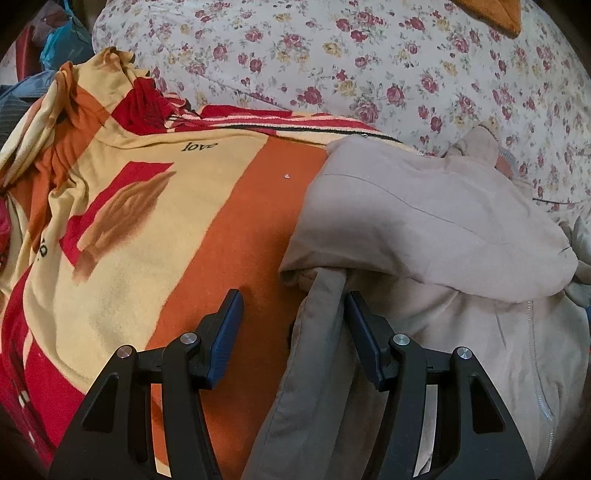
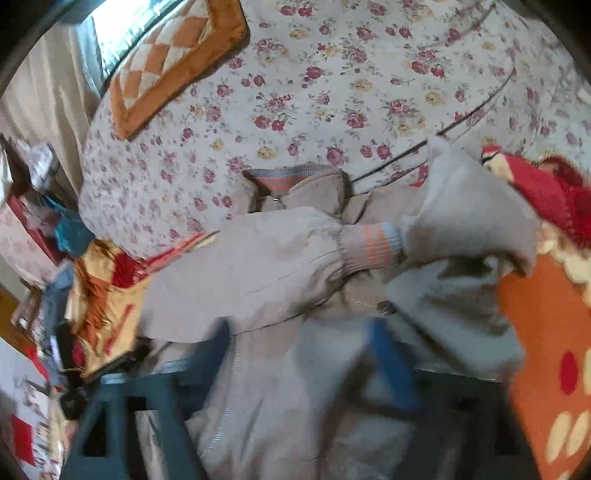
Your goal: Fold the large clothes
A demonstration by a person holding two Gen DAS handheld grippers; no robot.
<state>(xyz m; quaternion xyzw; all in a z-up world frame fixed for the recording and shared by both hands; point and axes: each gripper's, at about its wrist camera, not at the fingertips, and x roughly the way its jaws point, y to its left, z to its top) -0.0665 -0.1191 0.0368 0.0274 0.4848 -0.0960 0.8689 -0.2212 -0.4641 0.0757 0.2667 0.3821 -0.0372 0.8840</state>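
Bedspread (image 1: 369, 55) behind; jacket (image 1: 424, 221) mid-fold on blanket (image 1: 221, 229). Left gripper (image 1: 293, 314) and right gripper (image 2: 299, 343) both released; next, regrasp hem.

I am looking at a bedroom in a home: a bed under a flowered sheet (image 2: 332, 92), an orange, yellow and red blanket (image 1: 147, 221) spread over it, a checked cushion (image 2: 166, 62) near a curtained window (image 2: 122, 33), and household clutter (image 2: 40, 229) piled alongside.
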